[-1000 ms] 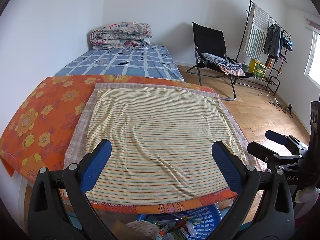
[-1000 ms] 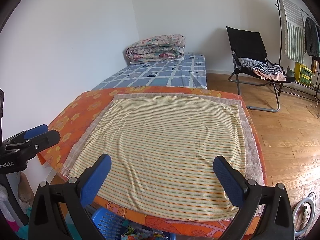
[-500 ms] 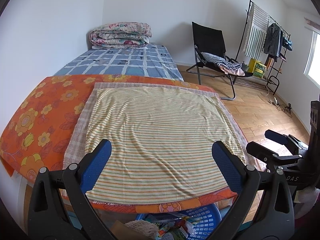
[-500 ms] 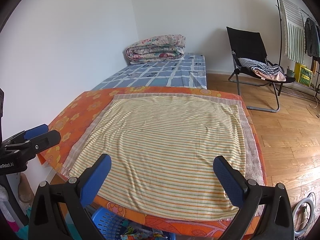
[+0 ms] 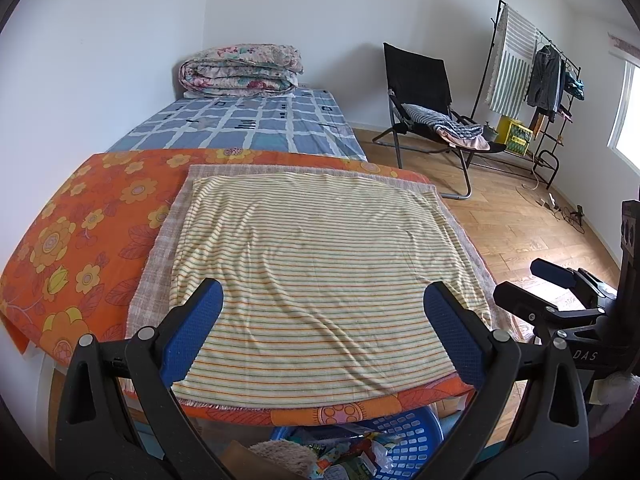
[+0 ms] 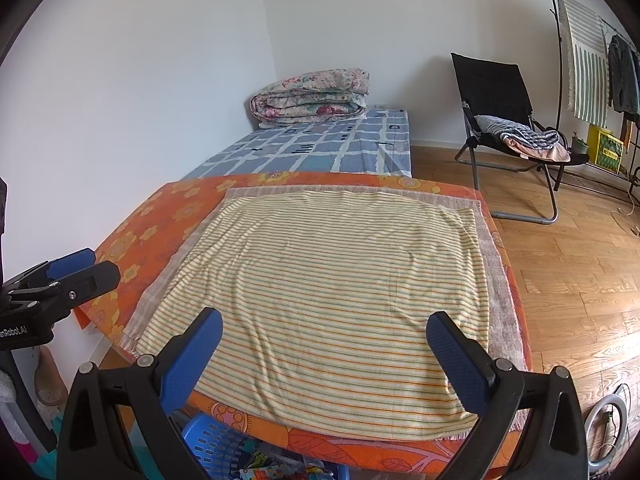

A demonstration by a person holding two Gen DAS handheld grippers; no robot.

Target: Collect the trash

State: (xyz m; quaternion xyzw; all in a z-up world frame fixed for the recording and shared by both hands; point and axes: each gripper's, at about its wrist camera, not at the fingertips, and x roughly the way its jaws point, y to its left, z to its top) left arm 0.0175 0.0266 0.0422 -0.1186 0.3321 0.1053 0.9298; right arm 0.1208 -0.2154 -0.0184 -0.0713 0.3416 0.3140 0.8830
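Trash point(image 5: 352, 454) in blue basket point(image 5: 404, 436) under table point(image 5: 352, 412), striped cloth point(image 5: 320, 272) on top, left gripper point(image 5: 324, 332) wide, empty, right gripper point(image 6: 324, 356) wide, empty.

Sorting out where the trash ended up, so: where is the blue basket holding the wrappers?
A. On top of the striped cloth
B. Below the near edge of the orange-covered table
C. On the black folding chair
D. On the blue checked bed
B: the blue basket with wrappers inside sits low, under the near edge of the orange floral cover, seen between the fingers of the open left gripper.
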